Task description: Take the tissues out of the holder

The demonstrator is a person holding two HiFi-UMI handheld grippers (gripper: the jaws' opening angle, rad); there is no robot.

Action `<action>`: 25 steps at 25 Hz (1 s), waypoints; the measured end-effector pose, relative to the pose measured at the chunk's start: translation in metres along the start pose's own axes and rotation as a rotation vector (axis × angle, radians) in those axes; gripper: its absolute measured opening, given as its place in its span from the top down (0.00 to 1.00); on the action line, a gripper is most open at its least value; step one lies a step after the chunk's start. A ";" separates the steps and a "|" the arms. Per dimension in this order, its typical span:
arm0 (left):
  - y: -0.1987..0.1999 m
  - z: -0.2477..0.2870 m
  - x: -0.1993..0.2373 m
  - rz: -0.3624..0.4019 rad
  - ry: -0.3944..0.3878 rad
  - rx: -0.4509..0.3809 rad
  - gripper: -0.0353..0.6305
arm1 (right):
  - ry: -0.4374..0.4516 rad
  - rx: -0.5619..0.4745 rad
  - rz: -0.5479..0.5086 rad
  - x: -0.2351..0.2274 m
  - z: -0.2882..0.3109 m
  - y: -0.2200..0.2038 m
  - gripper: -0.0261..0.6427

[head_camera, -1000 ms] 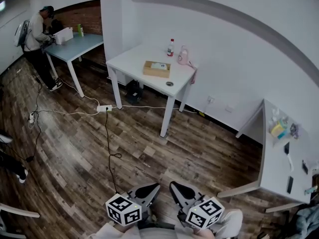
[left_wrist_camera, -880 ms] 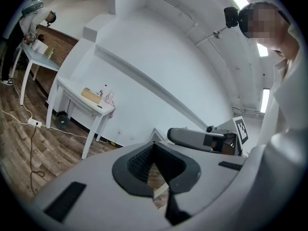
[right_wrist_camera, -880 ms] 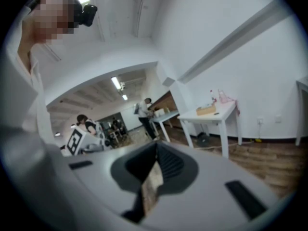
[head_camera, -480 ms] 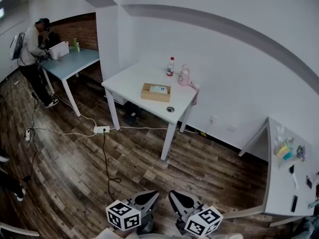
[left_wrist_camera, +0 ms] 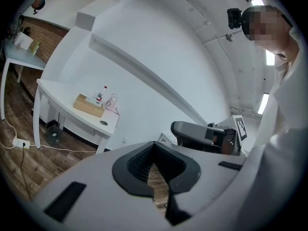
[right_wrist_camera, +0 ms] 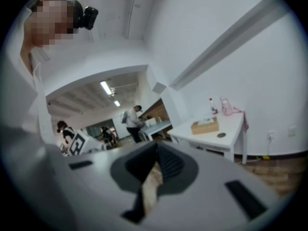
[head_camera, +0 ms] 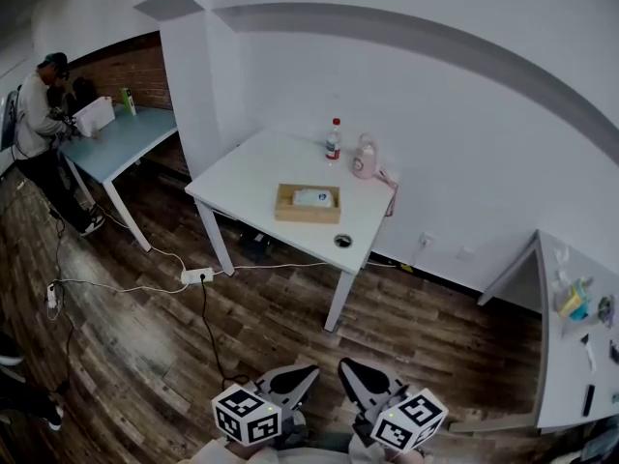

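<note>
Far off, light wooden box tissue holder point(head_camera: 305, 216) sits on white square table point(head_camera: 242, 177). Left gripper point(head_camera: 295, 377), right gripper point(head_camera: 356, 375): jaws pressed together, empty.

A dark wood-plank floor point(head_camera: 290, 327) meets a white wall point(head_camera: 464, 133) crossed by a grey band. A white counter point(head_camera: 242, 177) stands against it. A blue table point(head_camera: 126, 148) sits at the left by a brick wall point(head_camera: 106, 71), and a white table point(head_camera: 561, 375) at the right. A power strip point(head_camera: 195, 275) lies on the floor.

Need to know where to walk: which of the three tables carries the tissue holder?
The middle white table against the wall: the wooden holder sits there, near a bottle.
</note>
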State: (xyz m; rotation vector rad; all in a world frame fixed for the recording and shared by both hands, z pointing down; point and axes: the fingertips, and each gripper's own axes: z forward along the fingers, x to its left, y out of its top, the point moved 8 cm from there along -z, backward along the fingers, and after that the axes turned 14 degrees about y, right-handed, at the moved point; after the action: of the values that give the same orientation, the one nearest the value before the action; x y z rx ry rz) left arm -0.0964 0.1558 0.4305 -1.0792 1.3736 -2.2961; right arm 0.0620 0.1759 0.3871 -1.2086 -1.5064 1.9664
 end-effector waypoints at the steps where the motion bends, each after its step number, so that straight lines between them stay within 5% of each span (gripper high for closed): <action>1: 0.003 0.005 0.006 -0.004 -0.003 0.011 0.92 | 0.000 -0.003 0.008 -0.005 0.005 0.002 0.94; 9: 0.029 0.044 0.046 -0.021 0.007 0.041 0.92 | -0.025 0.010 0.048 -0.053 0.035 0.015 0.94; 25: 0.139 0.177 0.134 0.030 0.085 -0.078 0.92 | 0.025 0.030 -0.044 -0.209 0.129 0.099 0.94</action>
State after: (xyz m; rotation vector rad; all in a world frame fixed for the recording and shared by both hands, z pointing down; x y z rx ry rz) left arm -0.0844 -0.1057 0.4252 -0.9871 1.5124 -2.3091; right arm 0.0933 -0.0870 0.3859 -1.1739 -1.4738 1.9316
